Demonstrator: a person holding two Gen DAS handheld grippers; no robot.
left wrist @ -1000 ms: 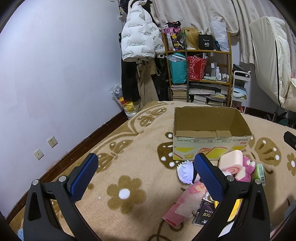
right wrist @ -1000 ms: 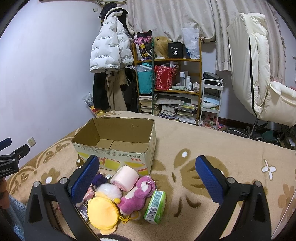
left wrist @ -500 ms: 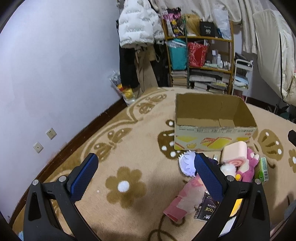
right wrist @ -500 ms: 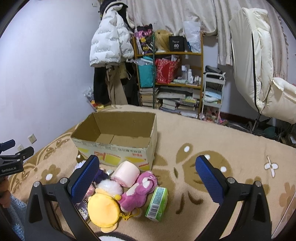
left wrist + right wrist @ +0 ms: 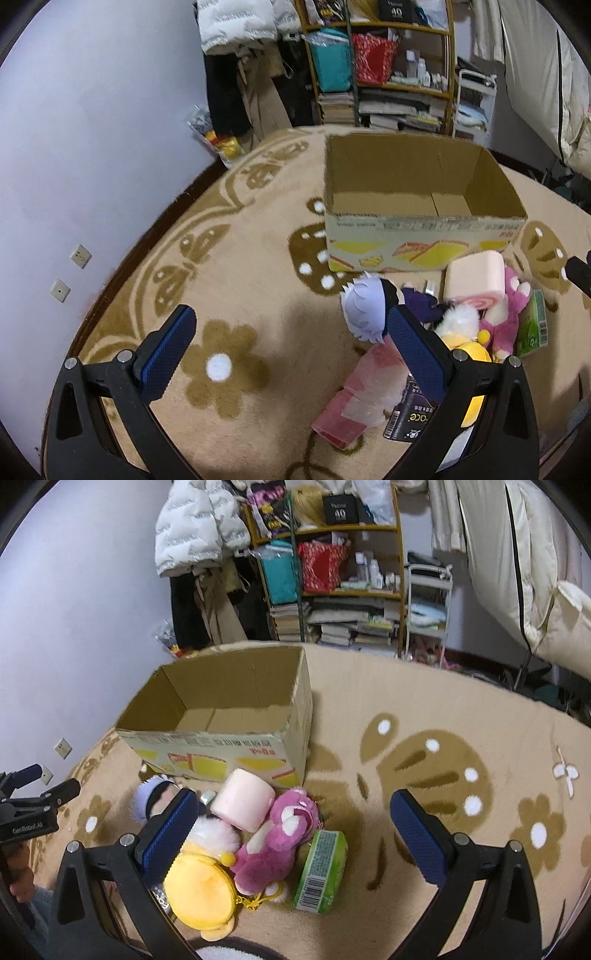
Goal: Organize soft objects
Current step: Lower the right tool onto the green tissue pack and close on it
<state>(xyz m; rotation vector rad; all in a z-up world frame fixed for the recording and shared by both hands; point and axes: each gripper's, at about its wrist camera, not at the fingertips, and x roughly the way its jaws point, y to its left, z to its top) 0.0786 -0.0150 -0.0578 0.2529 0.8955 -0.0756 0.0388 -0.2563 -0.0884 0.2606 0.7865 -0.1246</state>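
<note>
Left wrist: left gripper [image 5: 291,347] fingers spread wide, holding nothing, above the carpet [image 5: 236,266]; its right finger hides part of the toy pile [image 5: 476,314] before the cardboard box [image 5: 421,243].
Right wrist: right gripper [image 5: 291,823] spread wide, empty, over pink plush [image 5: 284,845] and green pack [image 5: 321,871]; yellow plush [image 5: 199,890] partly covered.

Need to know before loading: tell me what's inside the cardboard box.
The box shows only bare cardboard floor flaps. The strip of floor behind its near wall is hidden in both views.
</note>
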